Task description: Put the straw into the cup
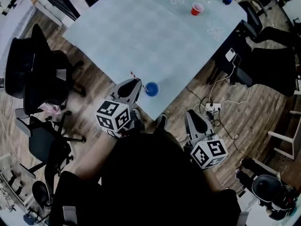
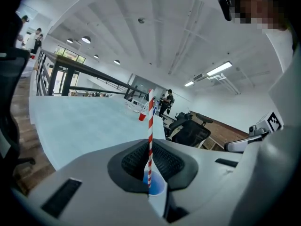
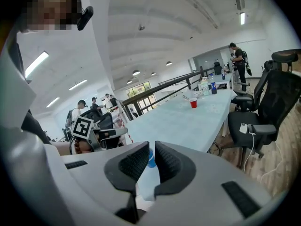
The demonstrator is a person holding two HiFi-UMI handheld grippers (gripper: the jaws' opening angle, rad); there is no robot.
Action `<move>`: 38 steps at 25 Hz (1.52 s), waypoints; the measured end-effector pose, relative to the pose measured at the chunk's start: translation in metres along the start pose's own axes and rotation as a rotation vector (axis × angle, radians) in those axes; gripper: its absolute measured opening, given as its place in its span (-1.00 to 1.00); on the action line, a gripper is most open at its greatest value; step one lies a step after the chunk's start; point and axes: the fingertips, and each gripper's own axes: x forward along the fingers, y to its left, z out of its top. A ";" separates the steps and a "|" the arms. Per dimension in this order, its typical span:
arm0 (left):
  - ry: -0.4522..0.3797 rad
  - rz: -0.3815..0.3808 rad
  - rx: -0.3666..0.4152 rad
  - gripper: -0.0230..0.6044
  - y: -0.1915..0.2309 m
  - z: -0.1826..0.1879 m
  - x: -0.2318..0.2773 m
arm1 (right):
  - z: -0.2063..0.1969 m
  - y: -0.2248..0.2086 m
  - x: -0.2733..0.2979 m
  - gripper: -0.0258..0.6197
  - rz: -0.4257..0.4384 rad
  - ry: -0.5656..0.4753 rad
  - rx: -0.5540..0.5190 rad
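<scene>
At the near corner of the pale table [image 1: 141, 36], the left tool [image 1: 135, 83], at 11 o'clock from the wearer, is clamped on an upright red-and-white straw [image 1: 132, 75]. The straw's lower end hangs just at 9 o'clock of the blue cup [image 1: 151, 89] and, judging by the head view, is not yet in it. The right tool [image 1: 190, 114], at 1 o'clock and off the table's edge over the floor, has its jaws slightly apart with nothing between them.

The straw looks like paper, so it is probably light, thin and easily crushed or kinked. A gentle pinch low on the shaft, as here, should steer the tip best. The cup seems small and light and could tip if the straw knocks its rim.

The left gripper view shows what the head view cannot: the pads closed on the straw, a short end poking out below, and the cup's mouth lined up behind that end. Only the head view shows the straw standing beside the cup rather than over it. The right gripper view catches the cup through its own narrow gap, with the left tool at 9 o'clock.

Farther off, a red cup [image 1: 197, 8] stands at 1 o'clock near the table's far end, and black chairs [image 1: 42, 69] flank the table.
</scene>
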 end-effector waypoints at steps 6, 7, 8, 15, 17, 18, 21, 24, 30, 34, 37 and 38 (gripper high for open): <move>0.046 -0.012 -0.013 -0.81 0.007 -0.018 0.030 | 0.001 -0.007 0.000 -0.73 -0.025 0.004 -0.006; 0.052 -0.017 -0.010 -0.81 0.006 -0.021 0.033 | 0.000 -0.008 -0.001 -0.73 -0.032 0.003 -0.005; 0.059 -0.021 -0.007 -0.81 0.005 -0.024 0.036 | 0.000 -0.010 -0.003 -0.73 -0.038 0.002 -0.002; 0.113 -0.024 0.034 -0.81 -0.001 -0.042 0.053 | -0.001 -0.022 -0.011 -0.73 -0.059 -0.003 0.014; 0.127 -0.022 0.050 -0.81 -0.002 -0.046 0.056 | -0.002 -0.024 -0.012 -0.73 -0.059 -0.002 0.019; 0.134 -0.020 0.058 -0.81 -0.002 -0.048 0.057 | -0.003 -0.024 -0.012 -0.73 -0.059 -0.001 0.019; 0.150 -0.012 0.070 -0.81 -0.002 -0.053 0.058 | -0.003 -0.024 -0.013 -0.73 -0.059 0.001 0.018; 0.161 -0.004 0.070 -0.81 -0.001 -0.055 0.058 | -0.004 -0.027 -0.014 -0.73 -0.061 -0.001 0.025; 0.191 -0.016 0.110 -0.81 -0.008 -0.059 0.061 | -0.002 -0.030 -0.015 -0.73 -0.059 -0.005 0.031; 0.198 -0.017 0.145 -0.80 -0.014 -0.059 0.059 | 0.000 -0.029 -0.015 -0.73 -0.050 -0.004 0.029; 0.203 -0.009 0.151 -0.80 -0.012 -0.058 0.056 | 0.002 -0.026 -0.013 -0.73 -0.043 -0.007 0.023; 0.205 -0.006 0.151 -0.77 -0.011 -0.058 0.055 | 0.003 -0.025 -0.013 -0.73 -0.041 -0.008 0.021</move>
